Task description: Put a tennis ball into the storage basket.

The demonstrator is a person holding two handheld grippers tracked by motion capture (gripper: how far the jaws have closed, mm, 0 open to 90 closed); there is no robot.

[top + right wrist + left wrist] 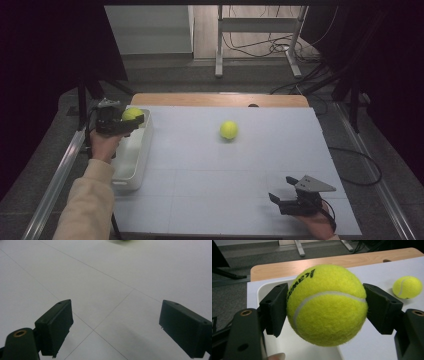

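Note:
My left gripper (pixel 131 120) is shut on a yellow tennis ball (pixel 131 114), held above the far end of a white bin (pixel 131 159) at the table's left edge. In the left gripper view both black pads press the ball (pixel 327 305) from either side, over the bin's far wall (pixel 265 286). A second tennis ball (pixel 228 130) lies loose on the white table top, also seen as a small ball (pixel 407 287) in the left gripper view. My right gripper (pixel 282 191) rests near the front right of the table, jaws wide apart (pixel 115 327) with nothing between them.
The white table top (pixel 240 175) has a wooden strip (pixel 220 99) along its far edge. Metal rails run down both sides of the table. Beyond it stand a metal frame's legs (pixel 218 60) and loose cables (pixel 270 47) on the floor.

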